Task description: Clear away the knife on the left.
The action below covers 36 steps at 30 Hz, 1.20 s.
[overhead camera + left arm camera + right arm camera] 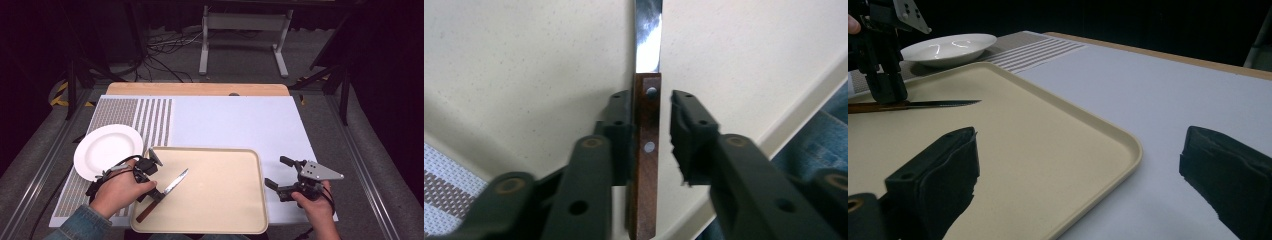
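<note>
At far left we see a white plate [107,150] on the worktop [235,120]. Beside it the left gripper [651,132] straddles the knife [646,150] handle on the tray [225,200]; one jaw seems to touch, the other stands just off. The right gripper [275,172] hovers wide open beyond the tray's right edge.

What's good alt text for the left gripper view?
The left gripper, jaws slightly apart, straddles the wooden handle of a knife lying on a beige tray; one jaw touches the handle, the other stands just off it. The steel blade points away.
</note>
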Each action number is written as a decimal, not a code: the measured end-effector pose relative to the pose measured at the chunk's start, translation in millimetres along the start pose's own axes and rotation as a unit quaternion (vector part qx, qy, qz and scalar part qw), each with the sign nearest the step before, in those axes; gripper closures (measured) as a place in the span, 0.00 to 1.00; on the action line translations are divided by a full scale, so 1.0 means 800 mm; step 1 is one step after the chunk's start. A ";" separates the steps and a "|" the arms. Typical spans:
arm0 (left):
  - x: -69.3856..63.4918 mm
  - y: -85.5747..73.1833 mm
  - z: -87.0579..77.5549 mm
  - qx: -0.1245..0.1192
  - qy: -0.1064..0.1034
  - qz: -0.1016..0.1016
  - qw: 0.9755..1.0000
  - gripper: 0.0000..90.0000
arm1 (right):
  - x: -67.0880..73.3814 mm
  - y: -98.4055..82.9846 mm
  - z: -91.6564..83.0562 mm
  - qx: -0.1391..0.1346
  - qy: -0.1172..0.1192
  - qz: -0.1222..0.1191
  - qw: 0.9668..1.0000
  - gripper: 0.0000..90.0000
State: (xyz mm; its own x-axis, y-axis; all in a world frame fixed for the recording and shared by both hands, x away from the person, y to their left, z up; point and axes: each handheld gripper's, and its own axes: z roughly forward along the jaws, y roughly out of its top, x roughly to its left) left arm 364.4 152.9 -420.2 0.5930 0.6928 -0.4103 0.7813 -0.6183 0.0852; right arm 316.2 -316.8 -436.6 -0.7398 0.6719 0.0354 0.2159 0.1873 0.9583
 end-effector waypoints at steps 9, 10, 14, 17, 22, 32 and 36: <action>-0.014 -0.002 -0.016 -0.068 0.055 0.067 0.994 0.33 | 0.001 0.000 0.000 0.002 0.001 -0.001 1.000 0.04; -0.017 -0.002 -0.018 -0.081 0.061 0.077 0.992 0.29 | 0.001 0.000 0.000 0.001 0.000 -0.001 1.000 0.04; -0.020 0.000 -0.020 -0.121 0.063 0.127 0.983 0.24 | 0.000 0.000 0.000 0.002 0.001 -0.002 1.000 0.03; -0.021 0.000 -0.020 -0.139 0.078 0.153 0.975 0.25 | 0.000 0.000 0.000 0.001 -0.001 -0.002 1.000 0.03; -0.027 0.004 -0.015 -0.160 0.089 0.232 0.955 0.37 | 0.000 0.000 0.000 0.002 -0.001 -0.002 1.000 0.03; -0.034 0.018 -0.001 -0.157 0.077 0.291 0.941 1.00 | -0.001 -0.001 0.001 0.005 0.002 -0.004 1.000 0.03; -0.033 0.022 0.006 -0.139 0.076 0.296 0.942 1.00 | -0.001 -0.001 0.001 0.006 0.003 -0.005 1.000 0.03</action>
State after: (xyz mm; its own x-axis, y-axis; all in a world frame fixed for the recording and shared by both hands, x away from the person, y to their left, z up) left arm 361.4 122.1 -412.2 0.9451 0.3162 -0.0831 0.3138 -0.8064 0.5013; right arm 317.3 -316.5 -437.9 -0.7459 0.6655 0.0268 0.2152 0.2027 0.9553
